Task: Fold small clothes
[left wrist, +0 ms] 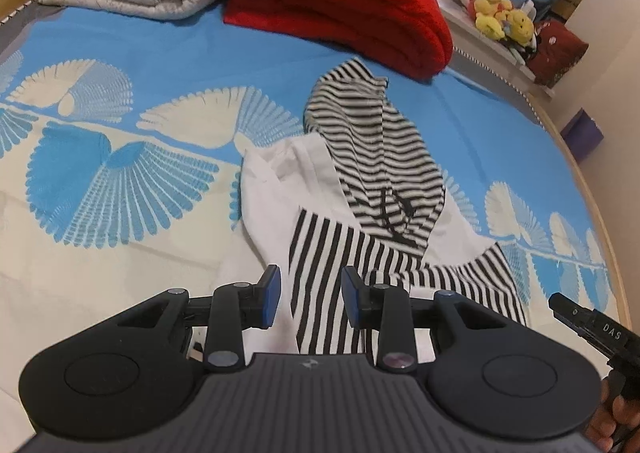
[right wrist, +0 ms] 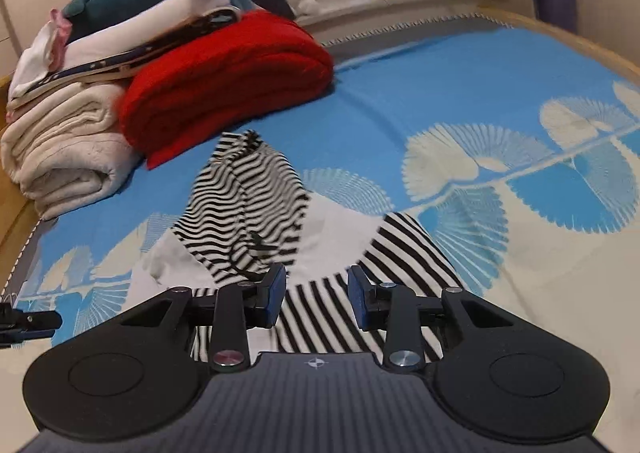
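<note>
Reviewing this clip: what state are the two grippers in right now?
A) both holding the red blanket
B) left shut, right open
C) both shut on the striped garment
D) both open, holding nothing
D: the left gripper and right gripper both show a clear gap between their blue pads, over the striped garment.

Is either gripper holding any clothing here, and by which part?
Nothing is held. The left gripper and right gripper are both open above the striped garment.

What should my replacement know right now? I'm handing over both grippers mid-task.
Left gripper: open, holding nothing, above the garment's near striped edge.
Right gripper: open, holding nothing, same edge.
The black-and-white striped small garment with white panels lies rumpled on the blue-and-cream patterned bedspread, near the folded red blanket.
Done: no neat fold visible.
Left: flatten, then fold.
</note>
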{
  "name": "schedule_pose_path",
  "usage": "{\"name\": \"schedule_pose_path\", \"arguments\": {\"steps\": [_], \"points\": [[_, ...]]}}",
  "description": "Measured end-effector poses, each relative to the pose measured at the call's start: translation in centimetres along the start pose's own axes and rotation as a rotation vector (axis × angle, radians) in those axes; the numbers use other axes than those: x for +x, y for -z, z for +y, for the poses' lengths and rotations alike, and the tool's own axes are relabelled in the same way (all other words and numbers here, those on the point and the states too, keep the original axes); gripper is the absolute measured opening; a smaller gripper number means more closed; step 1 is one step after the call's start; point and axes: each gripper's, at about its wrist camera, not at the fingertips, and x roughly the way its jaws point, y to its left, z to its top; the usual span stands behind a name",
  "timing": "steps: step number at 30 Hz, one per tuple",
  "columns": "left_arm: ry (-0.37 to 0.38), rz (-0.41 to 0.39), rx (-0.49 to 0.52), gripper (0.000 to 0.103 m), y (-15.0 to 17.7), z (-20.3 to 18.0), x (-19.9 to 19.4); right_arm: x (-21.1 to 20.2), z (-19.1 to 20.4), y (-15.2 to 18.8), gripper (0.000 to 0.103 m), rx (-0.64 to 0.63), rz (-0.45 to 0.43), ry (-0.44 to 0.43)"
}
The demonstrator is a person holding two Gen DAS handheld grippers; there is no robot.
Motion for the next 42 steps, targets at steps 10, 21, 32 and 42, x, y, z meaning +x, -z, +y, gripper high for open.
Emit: {"name": "schedule_pose_path", "arguments": {"steps": [10, 21, 32, 42], "points": [[0.124, 0.102, 0.125, 0.037, 4.2, -6.1, 5.0, 2.9, -2.3, 3.1, 0.036, 0.113, 0.244, 0.012], [0.049, 0.186, 0.414, 0.074, 11.1, -12.0, 13.0, 3.8, -4.7, 3.9, 0.036, 0.287, 0.362, 0.013], [-0.13, -0.047, -0.107, 0.023, 7.2, -3.9, 5.8, 4.3, -5.5, 3.1, 0.036, 0.312, 0.376, 0.009], [-0.025, 0.14, -0.528, 0.032, 6.7, 5.0, 6.9, 5.0, -4.2, 3.8, 0.036, 0.304, 0.398, 0.007]]}}
